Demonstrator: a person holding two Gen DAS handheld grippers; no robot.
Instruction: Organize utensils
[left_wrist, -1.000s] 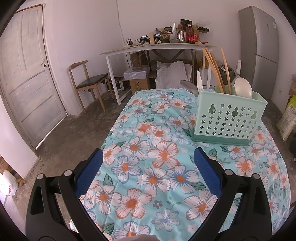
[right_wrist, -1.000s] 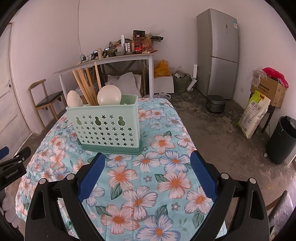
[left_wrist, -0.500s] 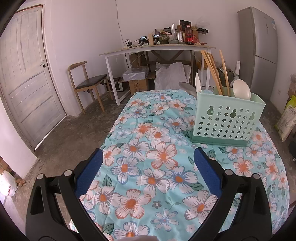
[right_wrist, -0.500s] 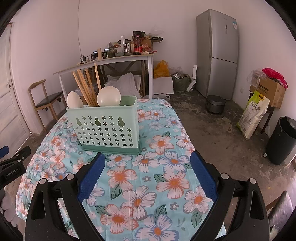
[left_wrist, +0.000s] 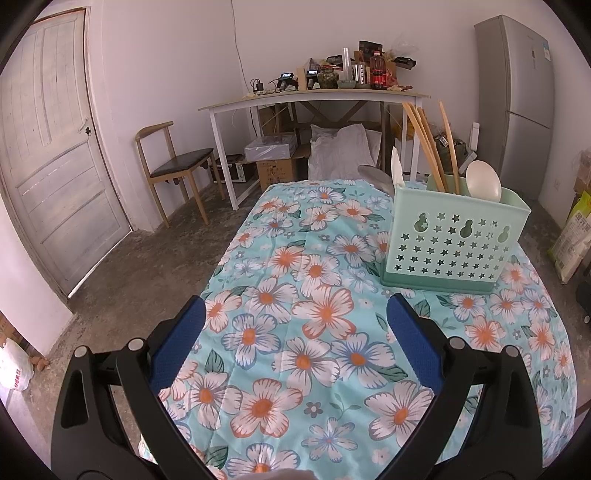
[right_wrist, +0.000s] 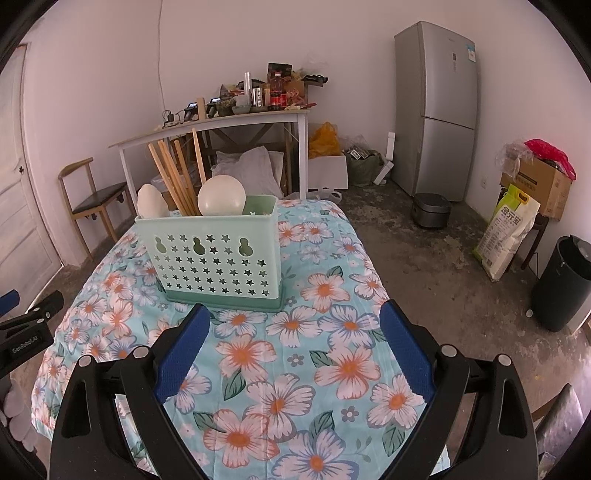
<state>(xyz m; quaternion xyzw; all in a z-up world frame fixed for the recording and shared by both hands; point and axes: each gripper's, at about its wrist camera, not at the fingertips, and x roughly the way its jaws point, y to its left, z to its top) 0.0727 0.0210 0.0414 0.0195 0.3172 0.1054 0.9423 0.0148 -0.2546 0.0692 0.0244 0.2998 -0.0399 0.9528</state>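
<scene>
Your left gripper (left_wrist: 295, 310), black with blue pads, hangs above the near left part of the table covered in a turquoise cloth printed with white and orange flowers (left_wrist: 280, 354); its fingers are spread wide with nothing between them, only cloth showing in the gap. In the right wrist view that gripper shows at the left edge, off the table's left side.

The pale green plastic utensil holder with star-shaped holes (right_wrist: 218, 258) stands upright on the cloth, toward the far edge of the table and nearer its left side in the right wrist view. Inside it, from left to right, stand a white plastic spoon (right_wrist: 150, 202), a bundle of long wooden chopsticks (right_wrist: 176, 177) leaning leftward, and a second, rounder white spoon (right_wrist: 221, 195). The holder's rightmost compartment shows no utensil above the rim.

Your right gripper (right_wrist: 295, 314), same build, hovers over the near edge just in front of the holder, close to its base but not touching. Its fingers are also spread wide and carry nothing.
</scene>
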